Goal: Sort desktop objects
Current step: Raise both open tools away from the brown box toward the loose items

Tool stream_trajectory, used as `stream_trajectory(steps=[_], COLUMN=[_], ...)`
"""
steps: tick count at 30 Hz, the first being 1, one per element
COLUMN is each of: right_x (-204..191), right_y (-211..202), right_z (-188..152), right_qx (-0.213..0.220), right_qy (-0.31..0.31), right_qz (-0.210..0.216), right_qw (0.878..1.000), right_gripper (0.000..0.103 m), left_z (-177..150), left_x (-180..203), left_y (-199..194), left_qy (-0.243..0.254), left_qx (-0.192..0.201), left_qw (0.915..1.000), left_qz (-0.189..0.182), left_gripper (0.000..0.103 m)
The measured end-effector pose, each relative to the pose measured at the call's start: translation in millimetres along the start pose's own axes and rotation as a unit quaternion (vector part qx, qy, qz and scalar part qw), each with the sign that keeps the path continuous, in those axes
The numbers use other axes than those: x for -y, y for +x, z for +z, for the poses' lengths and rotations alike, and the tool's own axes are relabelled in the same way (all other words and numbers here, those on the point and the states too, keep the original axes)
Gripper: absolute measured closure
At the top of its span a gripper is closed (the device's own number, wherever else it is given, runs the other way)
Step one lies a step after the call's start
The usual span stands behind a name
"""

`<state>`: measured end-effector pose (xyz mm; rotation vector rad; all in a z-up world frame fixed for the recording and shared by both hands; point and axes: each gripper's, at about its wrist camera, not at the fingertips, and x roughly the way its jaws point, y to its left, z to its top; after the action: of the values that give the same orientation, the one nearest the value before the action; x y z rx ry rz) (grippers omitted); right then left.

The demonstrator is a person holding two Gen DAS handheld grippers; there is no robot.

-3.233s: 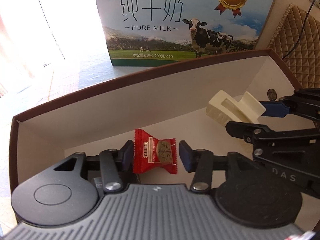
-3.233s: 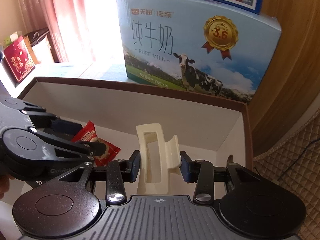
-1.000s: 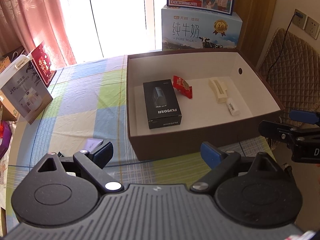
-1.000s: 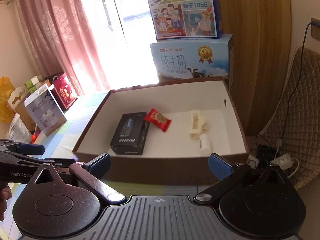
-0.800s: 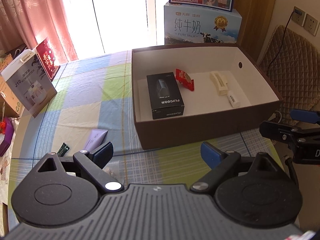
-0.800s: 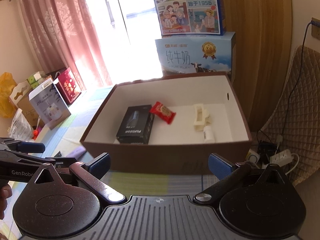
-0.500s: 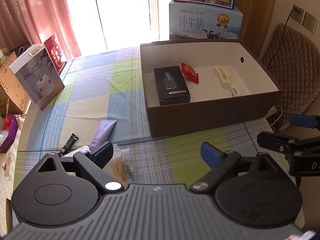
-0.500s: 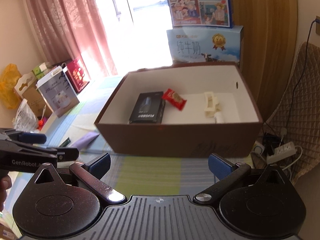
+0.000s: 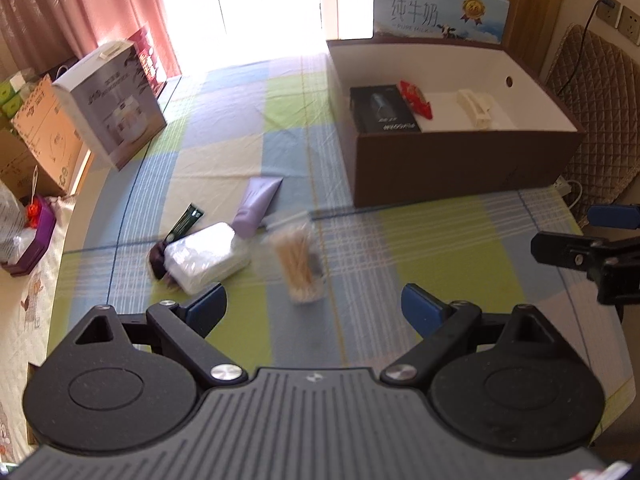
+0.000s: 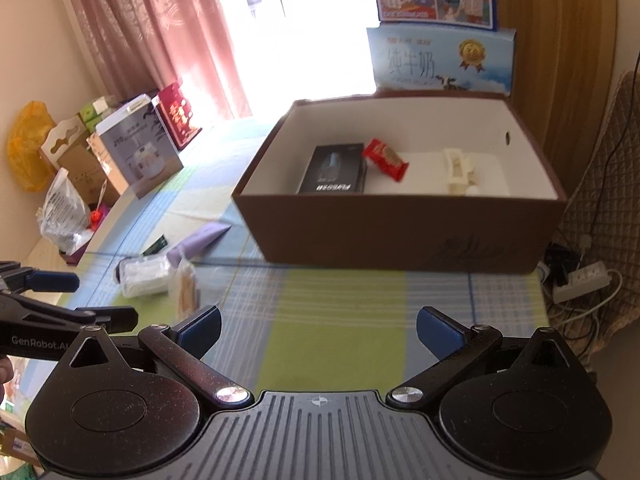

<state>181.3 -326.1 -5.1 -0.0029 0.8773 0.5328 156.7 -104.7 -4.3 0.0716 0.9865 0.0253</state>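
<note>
Two grippers, left gripper (image 9: 314, 306) and right gripper (image 10: 318, 328), hang over the table (image 9: 420, 248) with fingers wide apart, empty. Only the left view shows the cotton swabs (image 9: 298, 262) clearly. Farther off, the brown box (image 10: 400, 228) holds a black box (image 10: 334, 174), red candy (image 10: 386, 158) and cream clip (image 10: 458, 170).

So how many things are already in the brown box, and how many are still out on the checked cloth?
In the brown cardboard box: 4 (black carton, red sweet wrapper, cream hair claw, small white tube)
On the checked tablecloth: 5 (lilac tube, dark green sachet, white tissue pack, clear bag of cotton swabs, dark purple item)
Total: 9
</note>
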Motion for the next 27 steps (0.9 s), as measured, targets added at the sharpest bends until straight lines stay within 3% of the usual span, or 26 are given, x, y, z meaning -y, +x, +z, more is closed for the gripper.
stream_trajectory(steps=[15,27], right_x=[-56.6,-95.7], right_y=[43.0,79.5], right_z=[-15.9,-18.9], right_qx=[-0.031,-0.03], right_qy=[-0.004,-0.015], right_qz=[0.046,0.057], right_qw=[0.998,0.998], right_gripper=[0.002,0.002], left_z=[-34.0,-39.7], left_x=[-69.3,-107.8], left_y=[8.8,32.3], left_qy=[-0.029,-0.009], left_qx=[-0.028,-0.022], left_qw=[0.9986,0.9991], left_qz=[0.034,0.036], left_gripper=[0.011,0.011])
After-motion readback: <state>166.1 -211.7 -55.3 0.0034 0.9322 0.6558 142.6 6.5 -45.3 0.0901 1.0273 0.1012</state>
